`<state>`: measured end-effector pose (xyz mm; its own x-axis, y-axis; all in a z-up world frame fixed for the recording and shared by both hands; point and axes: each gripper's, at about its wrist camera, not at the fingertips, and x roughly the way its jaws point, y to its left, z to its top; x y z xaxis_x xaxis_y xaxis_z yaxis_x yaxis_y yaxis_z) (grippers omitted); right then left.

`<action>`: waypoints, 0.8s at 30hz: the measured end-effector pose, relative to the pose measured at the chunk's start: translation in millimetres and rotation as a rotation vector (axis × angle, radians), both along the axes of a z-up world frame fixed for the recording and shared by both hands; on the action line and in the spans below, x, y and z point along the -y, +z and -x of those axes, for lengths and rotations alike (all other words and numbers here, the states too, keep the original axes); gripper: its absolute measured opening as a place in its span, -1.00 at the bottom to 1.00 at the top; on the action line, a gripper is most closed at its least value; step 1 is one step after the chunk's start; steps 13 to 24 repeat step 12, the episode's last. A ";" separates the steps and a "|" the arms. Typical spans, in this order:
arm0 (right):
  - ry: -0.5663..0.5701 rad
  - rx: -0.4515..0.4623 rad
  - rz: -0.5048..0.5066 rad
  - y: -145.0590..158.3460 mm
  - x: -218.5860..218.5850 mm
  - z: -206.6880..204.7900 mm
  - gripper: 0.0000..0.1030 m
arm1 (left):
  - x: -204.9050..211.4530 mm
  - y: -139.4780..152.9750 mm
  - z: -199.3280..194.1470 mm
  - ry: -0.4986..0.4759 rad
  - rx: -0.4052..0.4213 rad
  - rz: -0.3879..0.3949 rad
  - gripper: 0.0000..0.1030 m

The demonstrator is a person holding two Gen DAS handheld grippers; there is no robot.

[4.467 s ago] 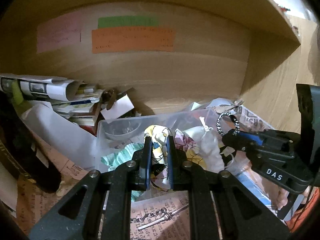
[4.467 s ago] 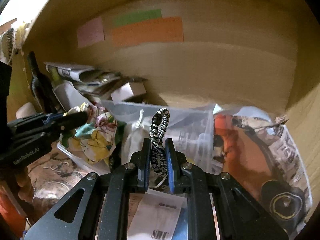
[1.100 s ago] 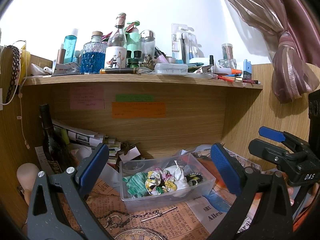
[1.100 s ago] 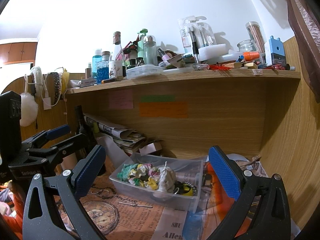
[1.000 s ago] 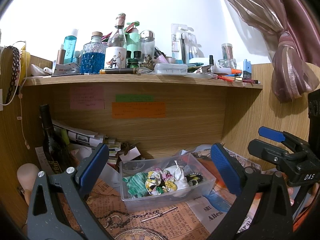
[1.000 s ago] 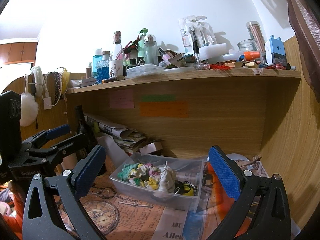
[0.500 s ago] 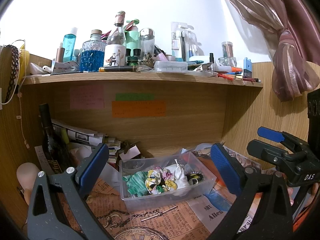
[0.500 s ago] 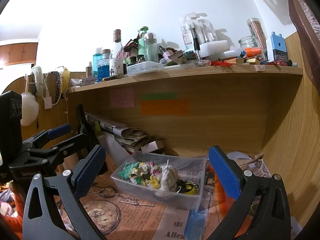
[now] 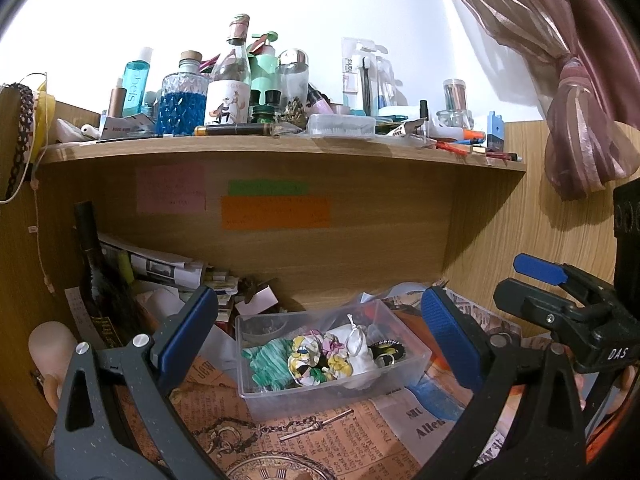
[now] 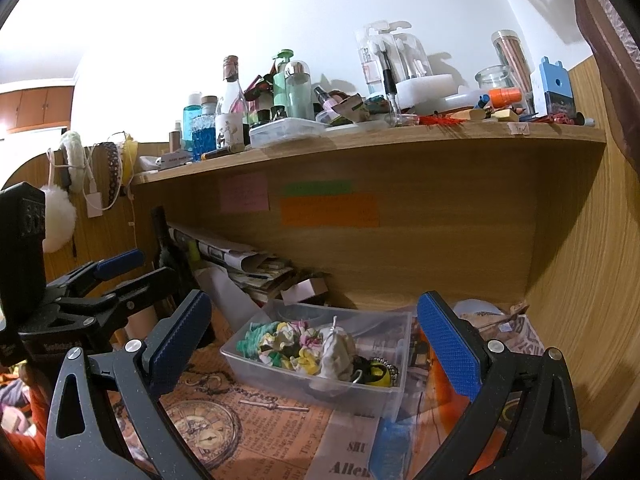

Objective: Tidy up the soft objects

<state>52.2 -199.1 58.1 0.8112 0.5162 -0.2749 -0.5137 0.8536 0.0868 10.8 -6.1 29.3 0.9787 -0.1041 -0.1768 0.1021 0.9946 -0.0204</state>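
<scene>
Two grippers hung wide apart and empty in front of a wooden desk nook. The left gripper (image 9: 318, 332) filled the bottom of its own view, its blue-padded fingers (image 9: 188, 336) spread to either side of a clear rectangular plastic bin (image 9: 404, 364) at lower centre. The right gripper (image 10: 314, 340) was spread just as wide in its own view, framing the same bin (image 10: 276, 370) from a little further right; it also showed at the right edge of the left wrist view (image 9: 560, 300), and the left one appeared at the left edge of the right wrist view (image 10: 92, 288).

Inside the bin lay the soft things, packed side by side: a mint-green knitted scrunchie (image 9: 268, 364) at the left end, a floral yellow-and-pink fabric scrunchie (image 9: 316, 356) in the middle, a small white drawstring pouch (image 9: 356, 348) beside it, and a black-and-yellow hair band (image 9: 388, 350) at the right end. The bin sat on old-style orange newspaper sheets (image 9: 344, 440) covering the desk, with a metal chain and key (image 9: 280, 428) lying just in front of it.

Behind, pink, green and orange sticky notes (image 9: 276, 212) were stuck to the back panel. A dark glass bottle (image 9: 96, 280) stood at the left by a stack of rolled papers (image 9: 160, 268). The wooden shelf (image 9: 280, 148) above was crowded with bottles and jars.
</scene>
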 end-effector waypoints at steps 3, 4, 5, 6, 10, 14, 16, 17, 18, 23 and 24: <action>0.001 -0.004 0.001 -0.5 -0.2 -1.0 1.00 | -0.6 -1.0 0.0 -0.008 -0.001 -0.004 1.00; 0.002 -0.006 0.001 -0.8 -0.2 -1.3 1.00 | -1.0 -1.3 -0.3 -0.009 -0.002 -0.003 1.00; 0.003 -0.007 0.002 -1.2 0.0 -1.7 1.00 | -1.3 -1.4 -0.6 -0.009 -0.002 -0.003 1.00; 0.004 -0.008 0.002 -1.5 0.1 -2.0 1.00 | -0.7 -1.4 -0.5 -0.008 -0.002 -0.003 1.00; 0.005 -0.014 0.003 -2.7 0.4 -3.4 1.00 | -1.1 -2.0 -0.9 -0.010 -0.005 0.000 1.00; 0.005 -0.018 0.003 -3.5 0.5 -4.8 1.00 | -1.2 -2.7 -1.6 -0.010 -0.008 0.001 1.00; 0.005 -0.018 0.003 -3.5 0.5 -4.8 1.00 | -1.2 -2.7 -1.6 -0.010 -0.008 0.001 1.00; 0.005 -0.018 0.003 -3.5 0.5 -4.8 1.00 | -1.2 -2.7 -1.6 -0.010 -0.008 0.001 1.00; 0.005 -0.018 0.003 -3.5 0.5 -4.8 1.00 | -1.2 -2.7 -1.6 -0.010 -0.008 0.001 1.00; 0.005 -0.018 0.003 -3.5 0.5 -4.8 1.00 | -1.2 -2.7 -1.6 -0.010 -0.008 0.001 1.00; 0.005 -0.018 0.003 -3.5 0.5 -4.8 1.00 | -1.2 -2.7 -1.6 -0.010 -0.008 0.001 1.00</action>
